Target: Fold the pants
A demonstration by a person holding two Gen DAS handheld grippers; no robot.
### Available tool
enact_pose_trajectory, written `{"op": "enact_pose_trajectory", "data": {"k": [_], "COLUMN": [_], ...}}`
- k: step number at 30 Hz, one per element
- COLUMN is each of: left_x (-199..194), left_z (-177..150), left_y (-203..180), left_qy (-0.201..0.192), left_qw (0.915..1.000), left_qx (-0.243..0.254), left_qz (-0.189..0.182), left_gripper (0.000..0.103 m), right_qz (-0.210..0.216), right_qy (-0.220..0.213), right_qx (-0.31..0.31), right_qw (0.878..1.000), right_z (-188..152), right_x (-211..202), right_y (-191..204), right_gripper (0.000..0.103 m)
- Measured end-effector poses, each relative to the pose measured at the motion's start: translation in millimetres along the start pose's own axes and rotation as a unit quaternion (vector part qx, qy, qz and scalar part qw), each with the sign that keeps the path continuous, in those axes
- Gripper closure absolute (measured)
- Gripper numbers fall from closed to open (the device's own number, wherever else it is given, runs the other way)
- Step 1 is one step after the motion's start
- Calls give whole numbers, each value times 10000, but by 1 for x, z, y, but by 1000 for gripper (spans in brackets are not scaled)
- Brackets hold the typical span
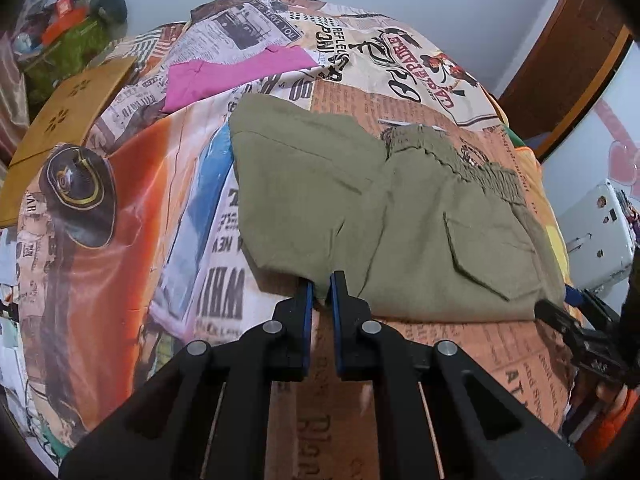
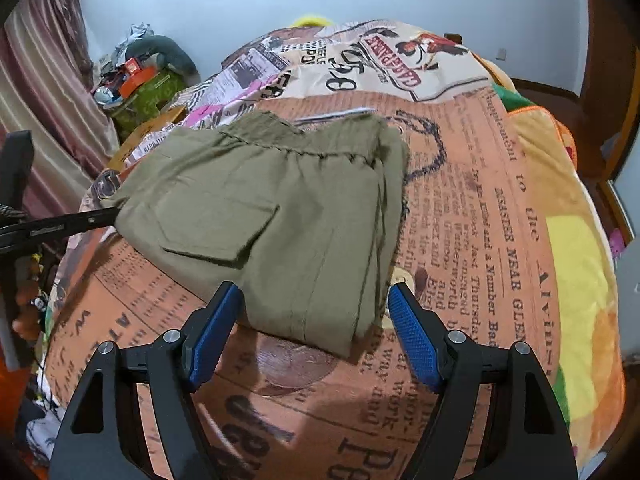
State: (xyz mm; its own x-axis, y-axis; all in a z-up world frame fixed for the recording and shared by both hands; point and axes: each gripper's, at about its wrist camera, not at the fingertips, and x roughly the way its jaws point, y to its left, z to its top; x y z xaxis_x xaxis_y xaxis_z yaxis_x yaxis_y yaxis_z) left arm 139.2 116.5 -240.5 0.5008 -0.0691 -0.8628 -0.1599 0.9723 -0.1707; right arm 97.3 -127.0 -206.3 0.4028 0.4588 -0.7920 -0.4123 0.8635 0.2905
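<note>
The olive green pants [image 1: 380, 216] lie folded into a compact bundle on the newspaper-print bedspread [image 1: 160, 200], back pocket flap up and elastic waistband at the far side. My left gripper [image 1: 321, 286] is nearly shut, its blue pads pinching the near edge of the pants. In the right wrist view the pants [image 2: 280, 216] lie just ahead. My right gripper [image 2: 314, 300] is open, its blue pads [image 2: 412, 332] on either side of the bundle's near corner, holding nothing. The right gripper also shows at the right edge of the left wrist view [image 1: 560, 312].
A pink garment [image 1: 236, 76] lies further back on the bed. A brown board [image 1: 68, 116] sits at the bed's left edge, with a cluttered heap [image 1: 72, 28] behind it. A wooden door frame [image 1: 568, 60] and a white machine [image 1: 596, 232] stand to the right.
</note>
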Motion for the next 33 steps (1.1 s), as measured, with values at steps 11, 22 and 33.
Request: {"op": "enact_pose_trajectory", "data": {"k": [11, 22, 33], "left_x": [5, -19, 18], "left_z": [-18, 2, -3], "left_y": [25, 36, 36], "left_qy": [63, -171, 15], "left_qw": [9971, 9992, 9986], "left_qx": [-172, -127, 47], "left_qz": [732, 325, 520], "left_gripper": [85, 85, 58], "right_qz": [-213, -177, -94], "right_qy": [-17, -173, 66], "right_qx": [-212, -28, 54], "right_qw": [9995, 9997, 9999], "right_z": [-1, 15, 14], "right_x": [1, -11, 10], "right_y": [-8, -16, -18], "right_gripper": [33, 34, 34]}}
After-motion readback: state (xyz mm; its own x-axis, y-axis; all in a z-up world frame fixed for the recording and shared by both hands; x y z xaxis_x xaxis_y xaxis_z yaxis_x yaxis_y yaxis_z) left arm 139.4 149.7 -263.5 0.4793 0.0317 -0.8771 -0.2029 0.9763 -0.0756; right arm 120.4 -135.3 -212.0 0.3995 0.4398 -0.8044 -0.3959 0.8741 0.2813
